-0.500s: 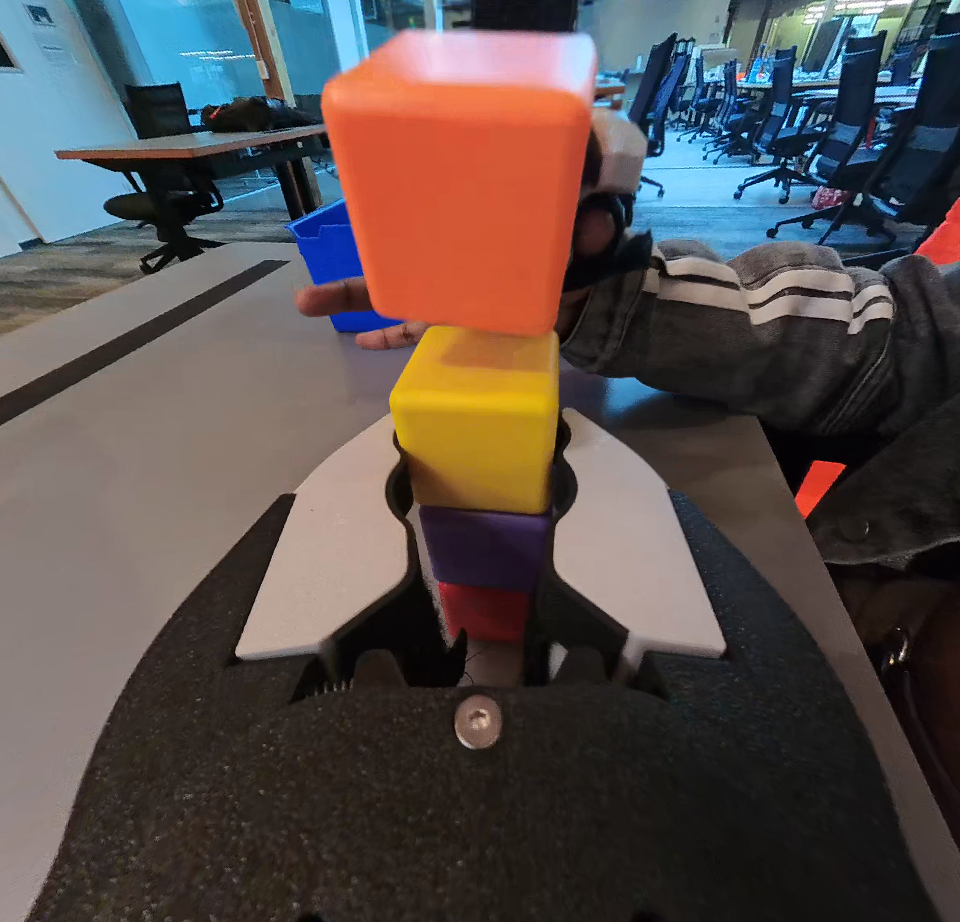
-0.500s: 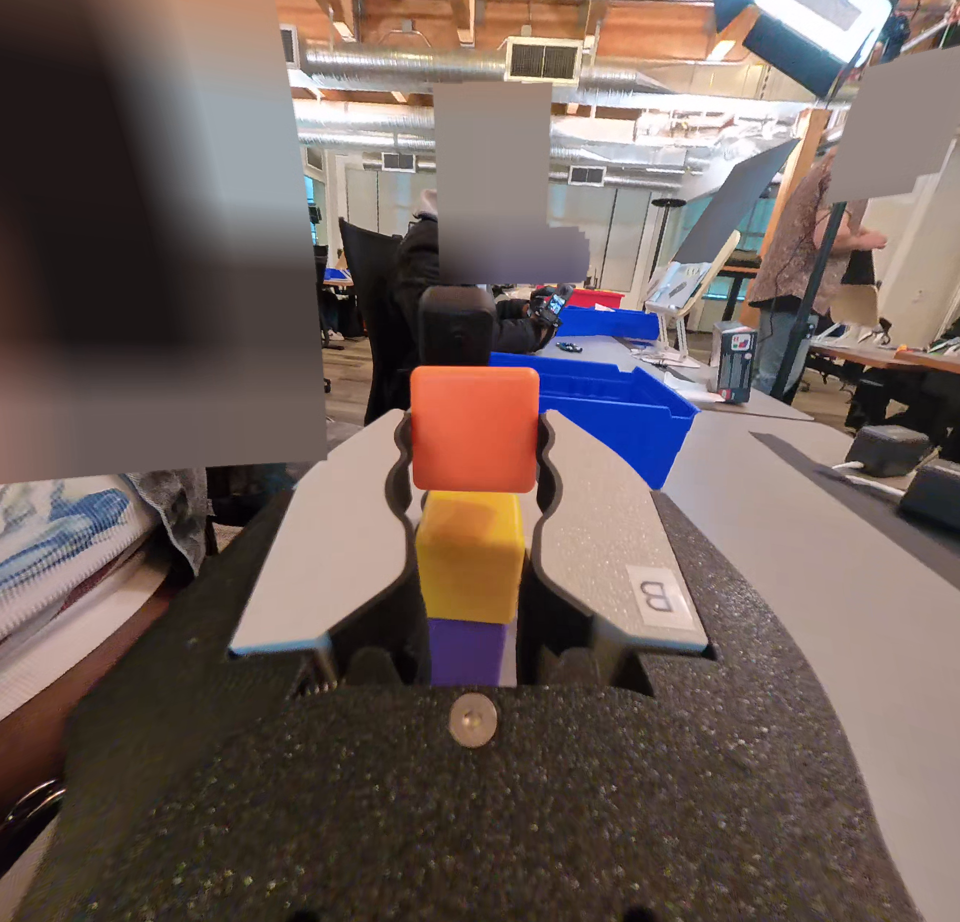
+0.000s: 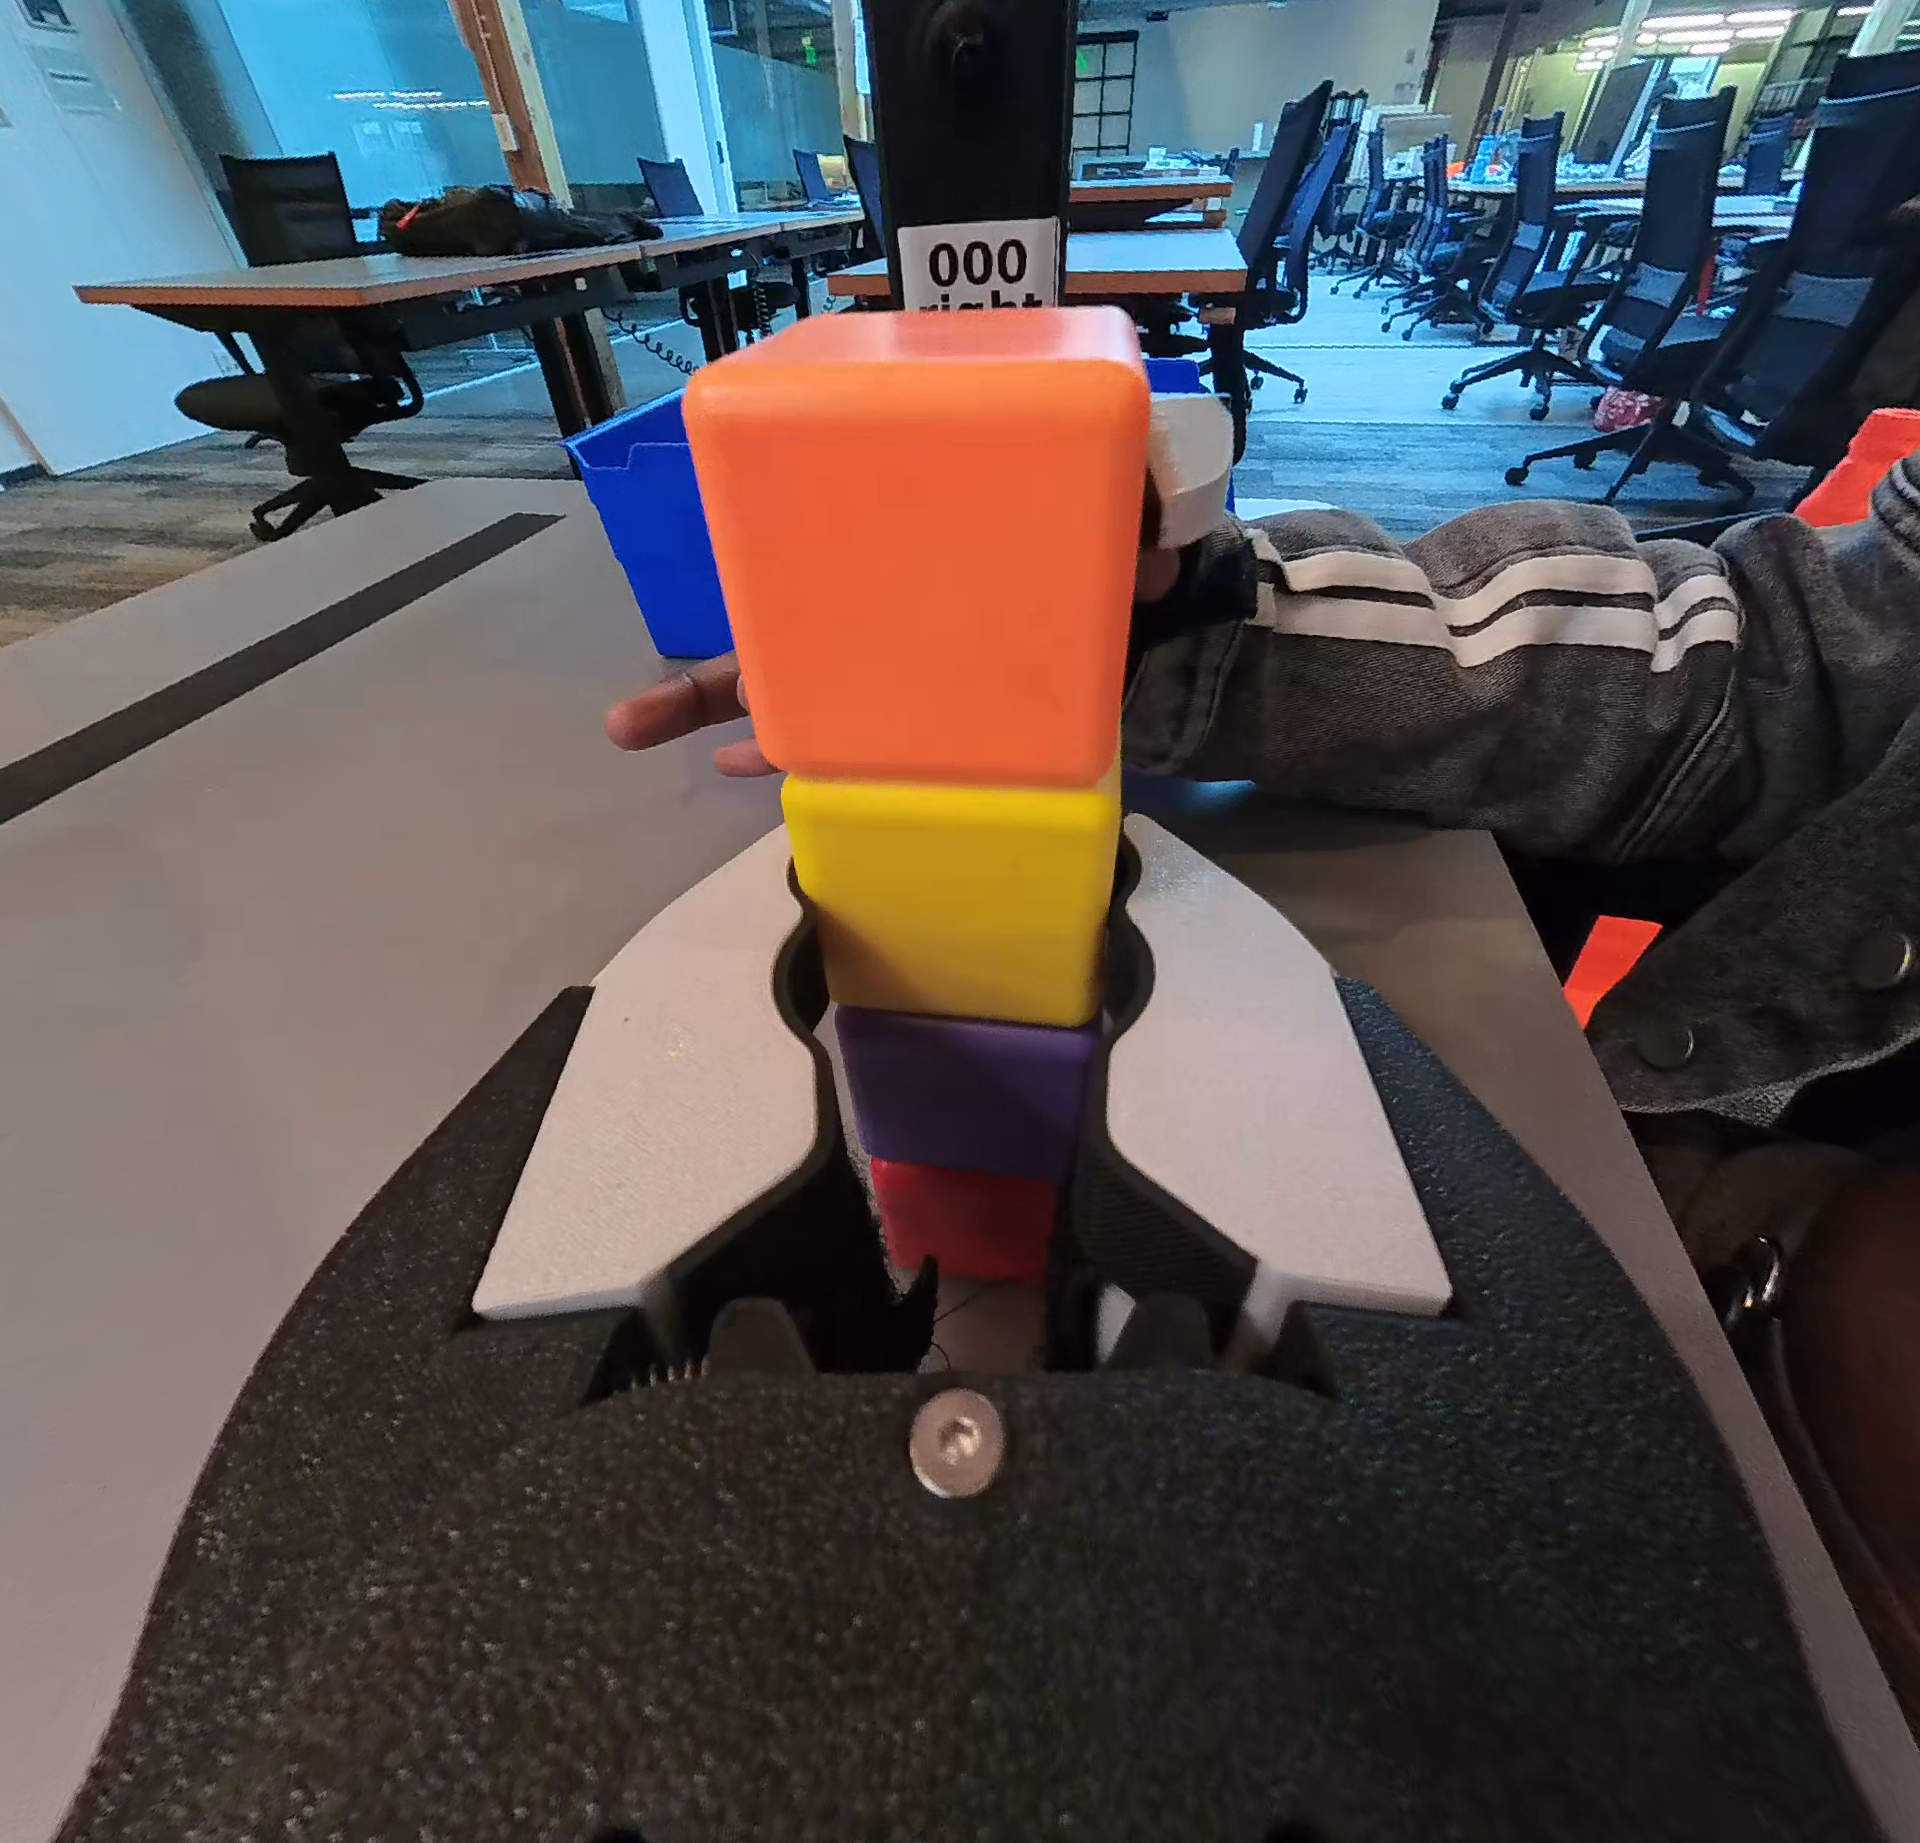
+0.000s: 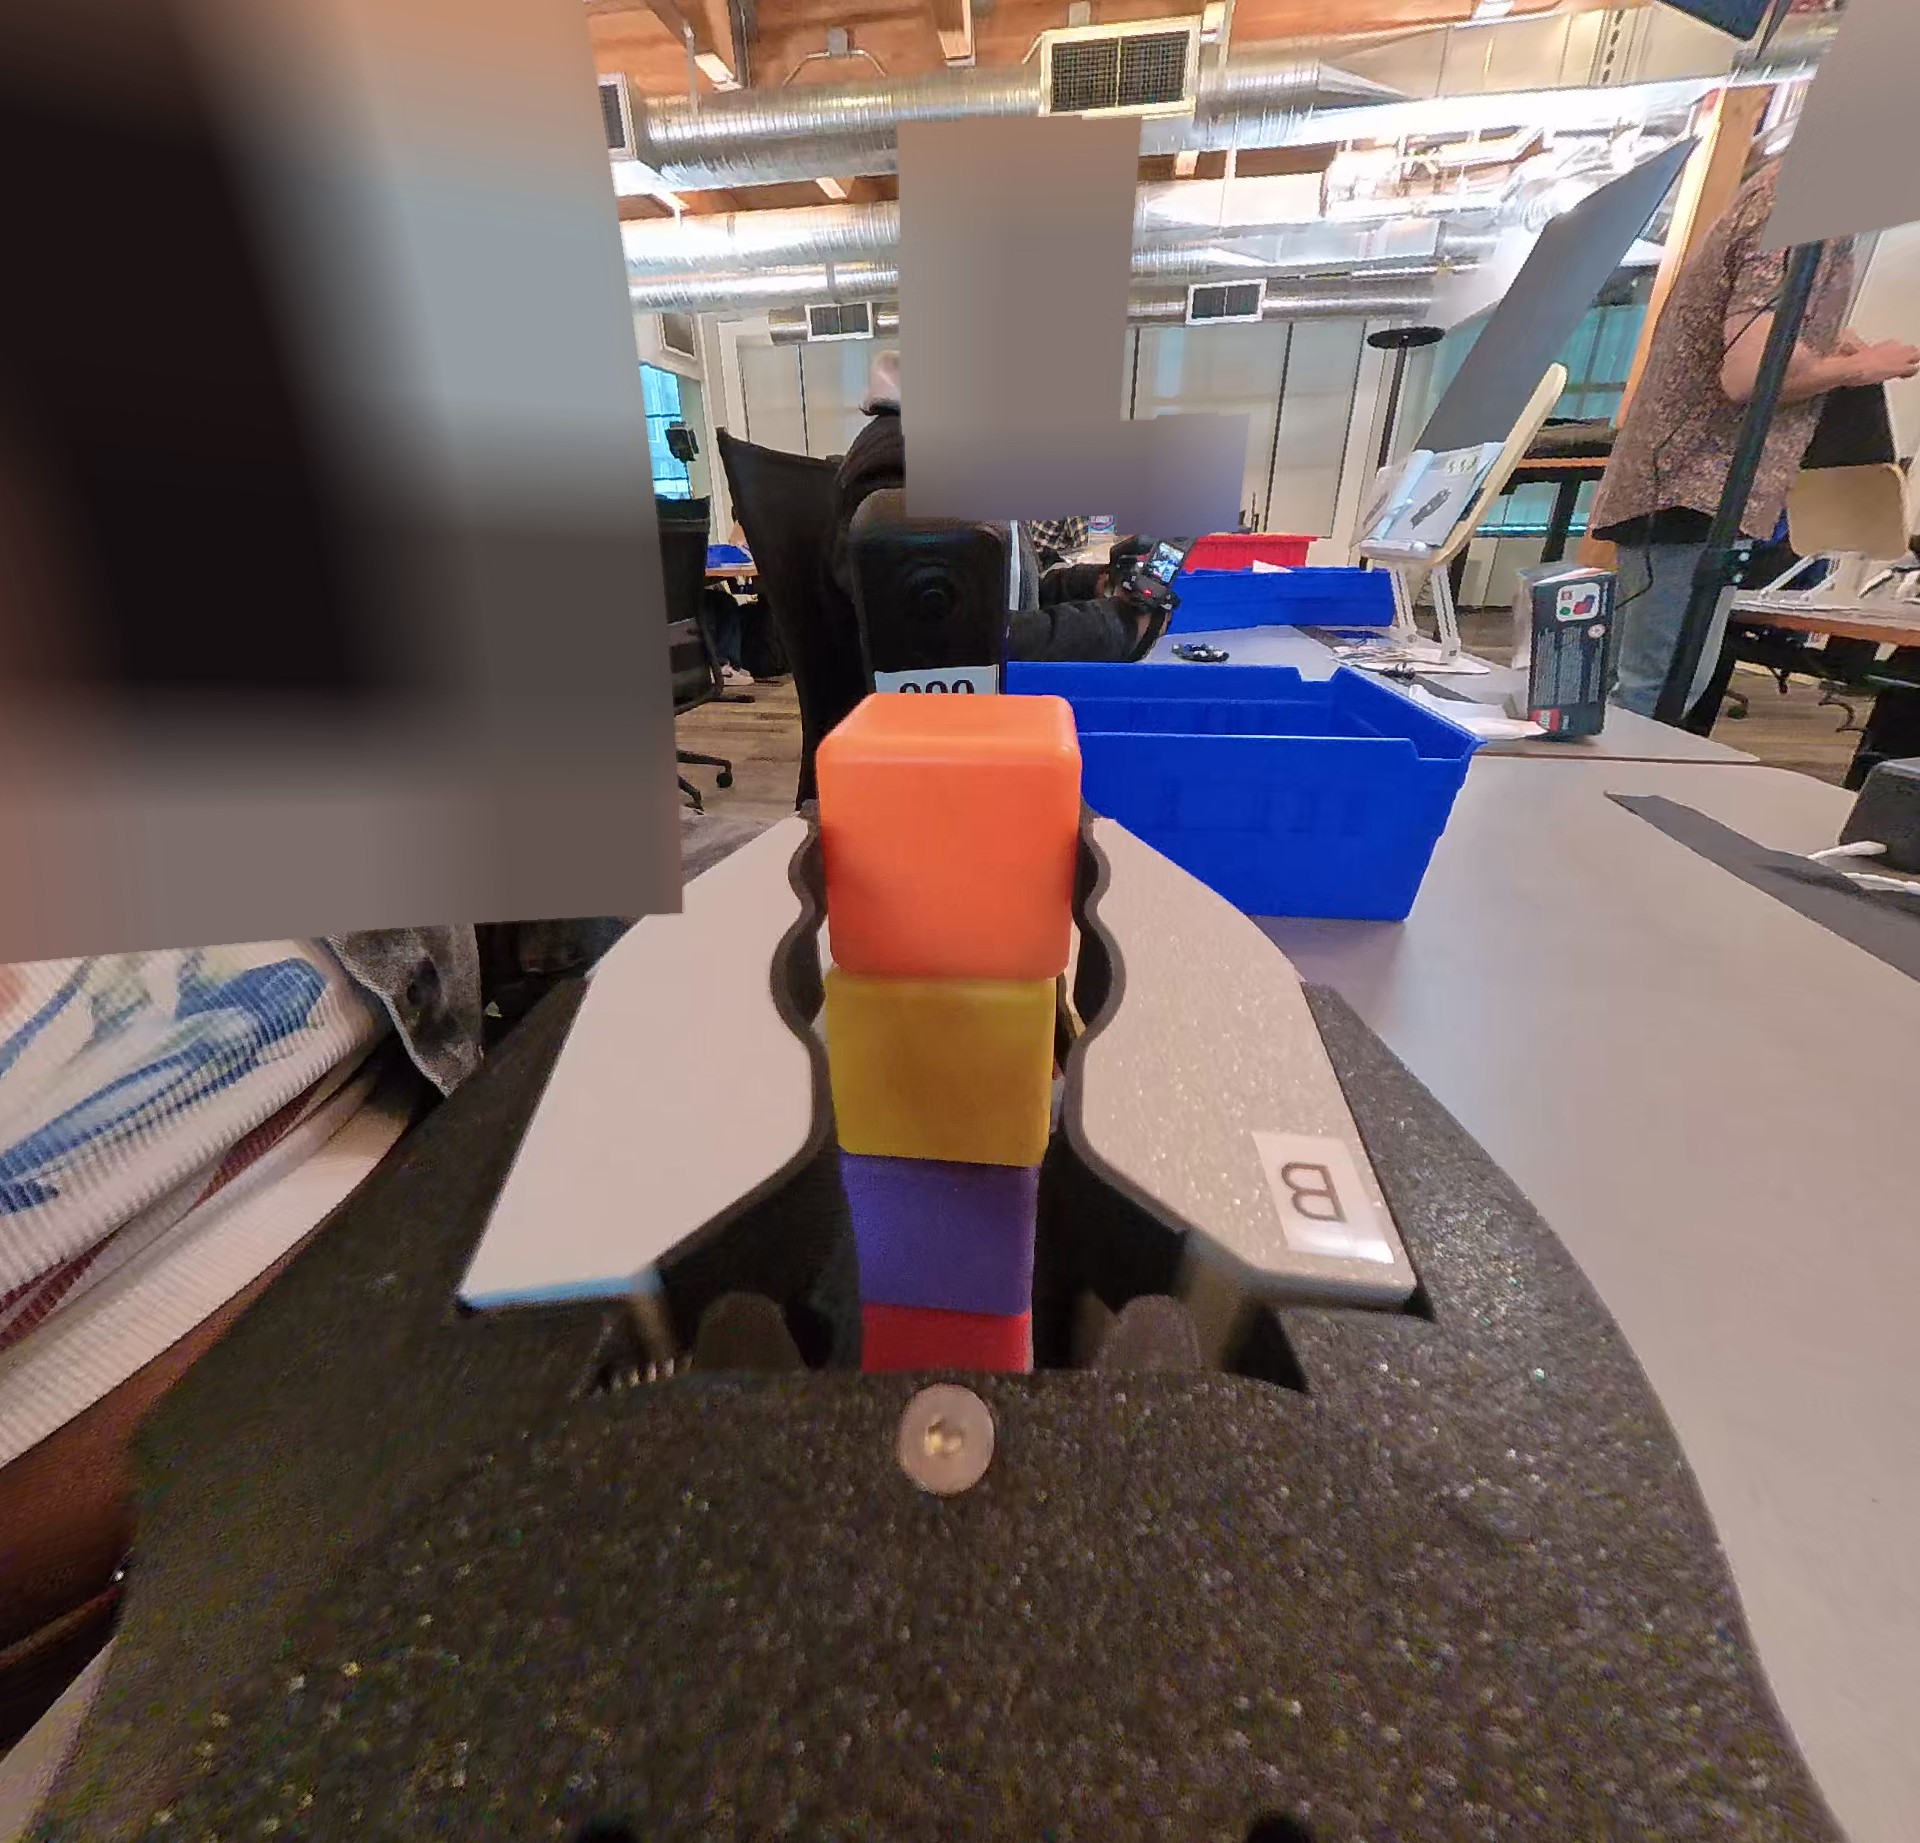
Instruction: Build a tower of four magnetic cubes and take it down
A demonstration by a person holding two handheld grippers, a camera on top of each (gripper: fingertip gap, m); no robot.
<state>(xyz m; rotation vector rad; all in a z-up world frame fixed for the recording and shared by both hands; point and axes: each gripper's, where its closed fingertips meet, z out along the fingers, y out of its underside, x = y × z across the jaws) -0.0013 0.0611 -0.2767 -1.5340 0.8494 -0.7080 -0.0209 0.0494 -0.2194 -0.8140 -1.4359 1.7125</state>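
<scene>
A four-cube tower stands on the grey desk (image 3: pixel 312 962) near its edge by the person's sleeve (image 3: pixel 1455 671): red cube (image 3: pixel 966 1222) at the bottom, then purple cube (image 3: pixel 966 1097), yellow cube (image 3: pixel 951 900) and orange cube (image 3: pixel 920 557) on top. The left tongs (image 3: pixel 961 910) pinch the yellow cube from both sides. The right tongs (image 4: pixel 948 889), facing them from across the tower, pinch the orange cube, pads pressed on its flanks. A blue bin (image 4: pixel 1299 806) sits on the desk just beyond the tower.
</scene>
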